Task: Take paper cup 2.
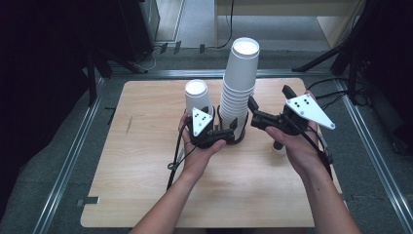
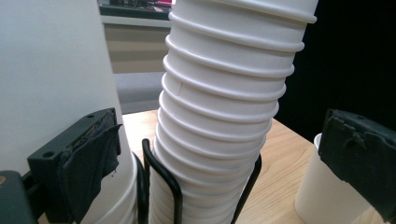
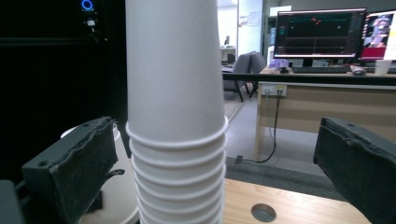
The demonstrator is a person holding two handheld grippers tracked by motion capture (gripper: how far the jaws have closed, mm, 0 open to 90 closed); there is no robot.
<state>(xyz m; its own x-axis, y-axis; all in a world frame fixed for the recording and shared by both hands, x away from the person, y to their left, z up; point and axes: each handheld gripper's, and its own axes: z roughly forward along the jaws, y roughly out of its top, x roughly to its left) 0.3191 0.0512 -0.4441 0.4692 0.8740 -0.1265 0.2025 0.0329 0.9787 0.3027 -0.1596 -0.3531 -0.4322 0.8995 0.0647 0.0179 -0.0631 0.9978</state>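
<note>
On the pale wooden desk, the tall leaning stack of white paper cups in its black wire holder stands between the open left tongs and open right tongs, so a sideways nudge could topple it.

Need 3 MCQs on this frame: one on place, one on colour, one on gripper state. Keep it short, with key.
1. Where does the tall cup stack stand?
A. in a black wire holder on the table
B. on the floor
C. in the person's palm

2. What colour are the cups?
A. red
B. white
C. blue

3. How do the jaws of the right gripper stand?
A. shut on a cup
B. shut on nothing
C. open, apart on either side of the stack

Answers:
1 A: the left gripper view shows black wire around the stack's base on the wooden top.
2 B: the stack and the single cup beside it are white.
3 C: the right gripper view shows both pads clear of the stack.
</note>
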